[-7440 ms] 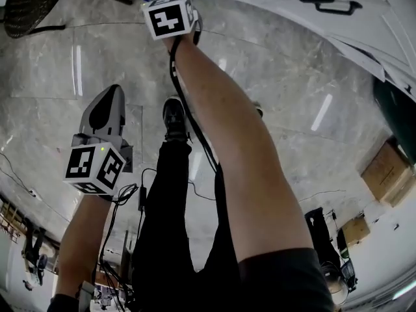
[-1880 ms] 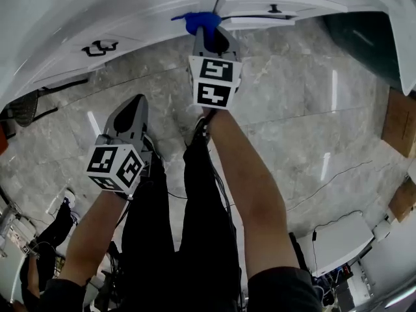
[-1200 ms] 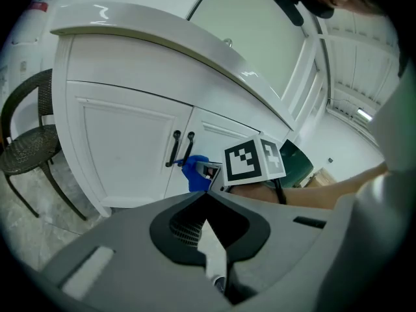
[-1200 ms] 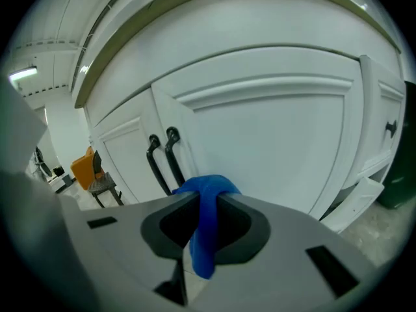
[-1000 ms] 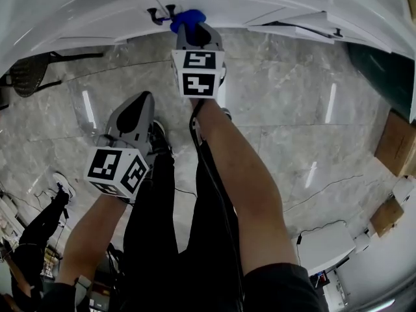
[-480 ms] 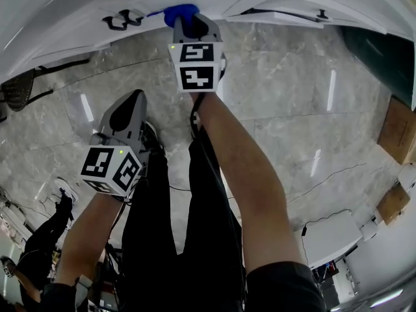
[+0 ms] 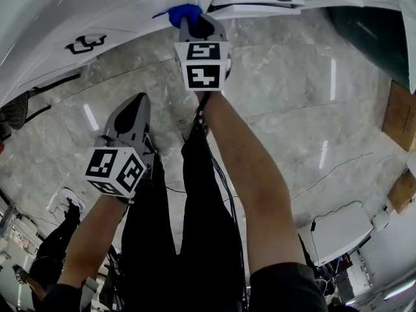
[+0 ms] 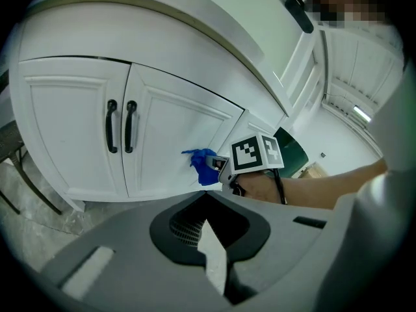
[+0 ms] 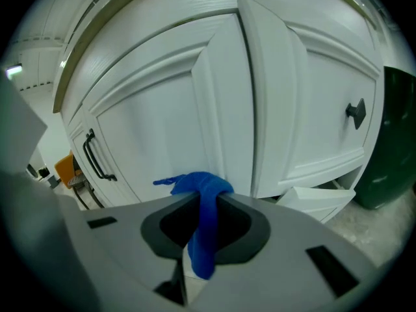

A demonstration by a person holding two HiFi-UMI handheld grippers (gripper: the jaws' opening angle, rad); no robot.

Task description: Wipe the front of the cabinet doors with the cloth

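Blue cloth (image 9: 205,194) clamped in right gripper (image 7: 195,26) jaws, its bunched end against lower white cabinet door (image 9: 156,122), right of paired black handles (image 8: 121,126); left gripper (image 8: 208,203) jaws together, empty, apart from the doors over grey marble floor (image 7: 292,96).

I take this for a kitchen-style set inside a workroom. White panelled cabinet doors (image 9: 162,129) with black bar handles (image 9: 94,155) stand just ahead of the fingers of my right gripper (image 9: 205,203). Well behind them, brown cardboard boxes (image 7: 398,117) sit on the grey marble-look floor tiles (image 7: 292,109).
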